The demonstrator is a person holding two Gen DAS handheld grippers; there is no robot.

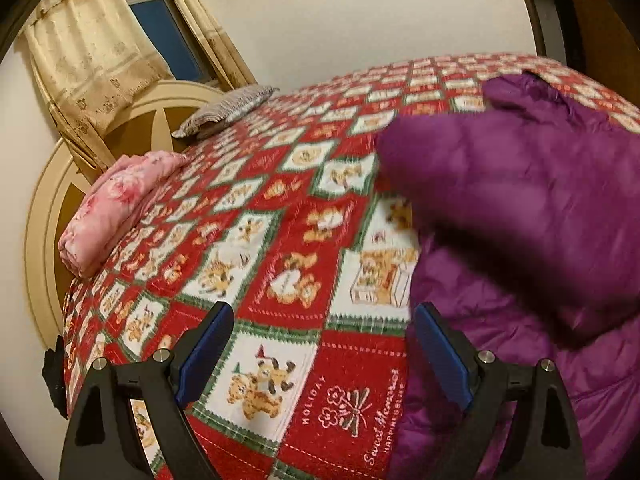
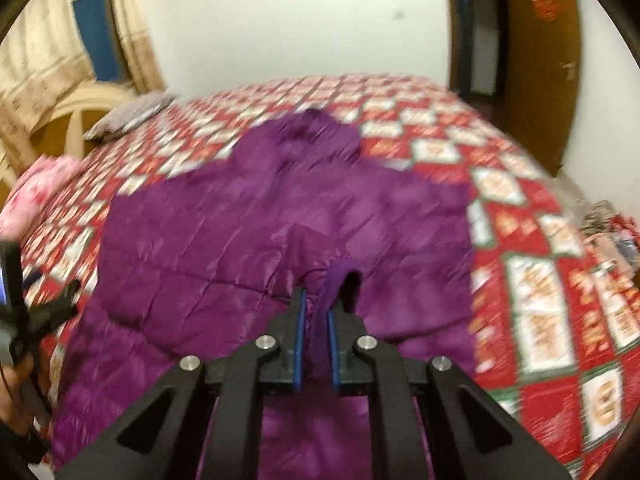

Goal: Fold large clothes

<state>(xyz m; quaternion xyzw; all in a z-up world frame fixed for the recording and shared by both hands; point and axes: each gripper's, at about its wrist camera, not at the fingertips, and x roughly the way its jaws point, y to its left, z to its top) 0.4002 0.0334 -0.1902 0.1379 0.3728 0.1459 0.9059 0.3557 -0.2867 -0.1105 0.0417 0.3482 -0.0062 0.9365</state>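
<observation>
A purple quilted jacket [image 2: 256, 224] lies spread on the bed, hood toward the far wall. My right gripper [image 2: 318, 308] is shut on the cuff [image 2: 340, 284] of one sleeve, which is lifted above the jacket's body. In the left wrist view the same jacket [image 1: 520, 208] fills the right side, one blurred part raised. My left gripper [image 1: 324, 316] is open over the bedspread just left of the jacket's edge, with nothing between its blue pads [image 1: 208, 344]. It also shows at the left edge of the right wrist view, left gripper [image 2: 44, 312], in a hand.
The bed wears a red, white and green teddy-bear bedspread [image 1: 280, 248]. A folded pink blanket [image 1: 116, 208] and a grey pillow [image 1: 228, 108] lie by the cream headboard [image 1: 48, 216]. Curtains [image 1: 88, 48] hang behind. A wooden door [image 2: 540, 80] stands far right; clutter [image 2: 608, 224] lies beside the bed.
</observation>
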